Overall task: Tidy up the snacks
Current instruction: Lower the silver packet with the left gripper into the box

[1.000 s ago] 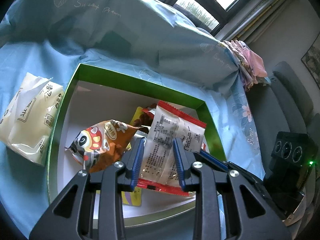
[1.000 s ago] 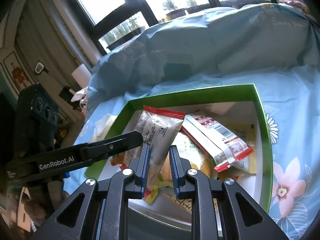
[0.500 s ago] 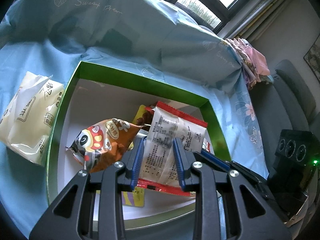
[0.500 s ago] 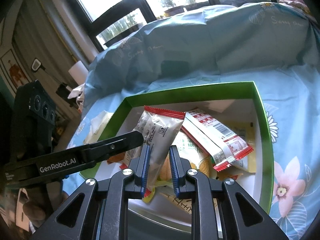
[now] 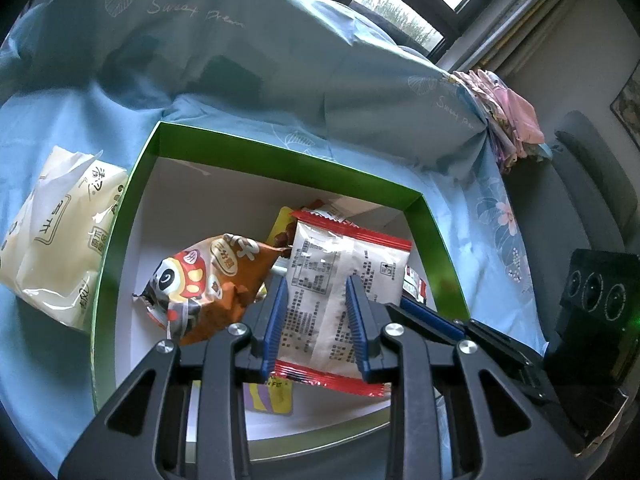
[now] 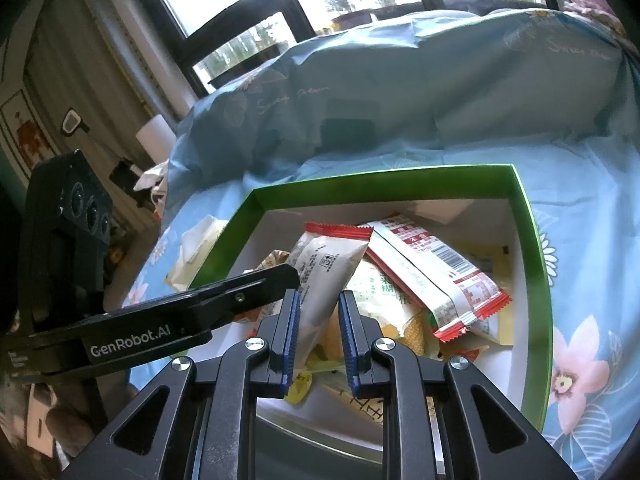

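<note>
Left wrist: my left gripper (image 5: pixel 316 322) straddles the red-edged packet (image 5: pixel 344 280) over the green box (image 5: pixel 280 156), long axis toward 12 o'clock. Right wrist: my right gripper (image 6: pixel 318 336) seems clamped on it, leaning 1 o'clock.

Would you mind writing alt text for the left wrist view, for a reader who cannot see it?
The left gripper holds a white snack packet with red ends over a green-walled box on a blue floral cloth. An orange panda-print bag lies in the box, a cream bag outside it; the right gripper's finger enters from the right.
</note>
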Motion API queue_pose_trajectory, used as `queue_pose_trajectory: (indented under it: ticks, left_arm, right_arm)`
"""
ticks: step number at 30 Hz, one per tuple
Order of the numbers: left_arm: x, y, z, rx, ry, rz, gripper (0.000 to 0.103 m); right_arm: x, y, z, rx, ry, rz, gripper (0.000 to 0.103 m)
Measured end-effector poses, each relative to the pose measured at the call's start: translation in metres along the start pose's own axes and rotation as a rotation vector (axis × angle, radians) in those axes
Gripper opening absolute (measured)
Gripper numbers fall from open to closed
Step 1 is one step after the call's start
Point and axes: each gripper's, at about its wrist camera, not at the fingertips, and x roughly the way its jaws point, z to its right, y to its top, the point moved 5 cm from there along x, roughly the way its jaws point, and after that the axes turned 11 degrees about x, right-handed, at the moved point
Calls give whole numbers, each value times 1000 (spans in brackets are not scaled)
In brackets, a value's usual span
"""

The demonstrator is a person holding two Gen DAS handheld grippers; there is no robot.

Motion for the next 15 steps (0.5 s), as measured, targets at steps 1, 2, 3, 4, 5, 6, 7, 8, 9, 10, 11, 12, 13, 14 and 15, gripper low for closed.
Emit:
queue_pose_trajectory:
  ticks: [1,2,3,4,5,6,7,8,9,10,11,12,13,14,15]
  left_arm:
    - [0,0,0,-1,0,0,28]
    - [-1,0,0,1,2,1,28]
    - [0,0,0,1,1,0,28]
    - [0,0,0,1,1,1,28]
    - [-1,0,0,0,1,1,28]
    - [-1,0,0,0,1,0,28]
    - [0,0,0,-2,-1,0,28]
    - [-1,0,0,-2,-2,0,28]
    - [-1,0,0,-4,-4,0,28]
    - [-1,-1,1,-5,-5,-1,28]
    - [-1,-1,0,-5,-6,-1,28]
    - [-1,-1,0,-5,-5,0,28]
    - [0,-1,0,-4,-5,-1,28]
    - [0,-1,-1,-5,-5,-1,28]
    - [0,-1,-1,-5,-6,-1,28]
  right_arm:
    - [0,0,0,1,1,0,22]
    - [0,0,-1,0,-1,0,22]
    - [0,0,-1,0,-2,-1,22]
    - [0,0,0,1,-2,-2,22]
    - [1,0,0,1,-3,-2,22]
    - [1,0,0,2,-4,-3,22]
    - [1,0,0,2,-4,-4,22]
    - [2,0,0,3,-5,-5,22]
    - [2,-1,0,2,-6,-6,22]
    - [2,0,0,2,-6,-6,22]
    - [2,0,0,2,-6,-7,22]
    - [2,0,0,4,-5,-6,22]
    - [2,-1,0,4,-6,-7,22]
    - [2,-1,0,3,-7,-7,22]
    - [2,-1,0,3,-7,-7,22]
